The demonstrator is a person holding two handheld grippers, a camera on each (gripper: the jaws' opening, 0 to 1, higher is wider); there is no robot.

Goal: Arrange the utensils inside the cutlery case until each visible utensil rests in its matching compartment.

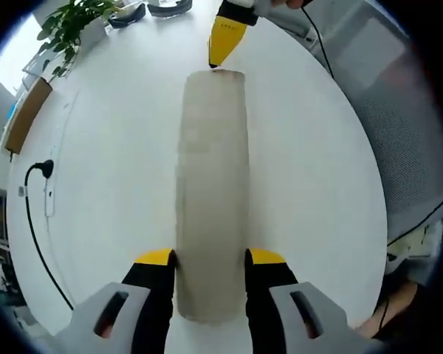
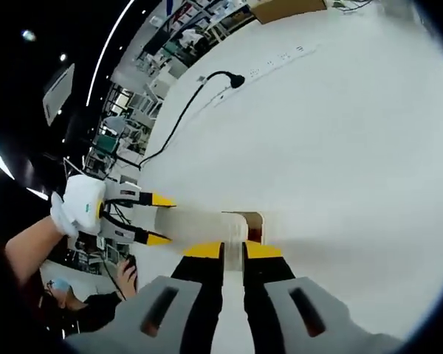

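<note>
A long frosted beige cutlery case (image 1: 212,184) lies lengthwise on the round white table (image 1: 111,184). My left gripper (image 1: 210,258) is shut on its near end, one yellow-tipped jaw on each long side. My right gripper (image 1: 216,63) comes in from the top and meets the case's far end. In the right gripper view, the right gripper (image 2: 234,251) is almost fully closed on the thin edge at that end of the case (image 2: 199,223), where a dark opening shows. Across from it the left gripper (image 2: 159,219) holds the other end. No utensils can be seen through the case.
A power strip (image 1: 49,193) with a black cable lies near the table's left edge. A potted plant (image 1: 74,26) and a cardboard box (image 1: 26,114) stand at the far left. A grey mesh chair (image 1: 399,110) is beyond the right edge. A gloved hand (image 2: 77,203) holds the left gripper.
</note>
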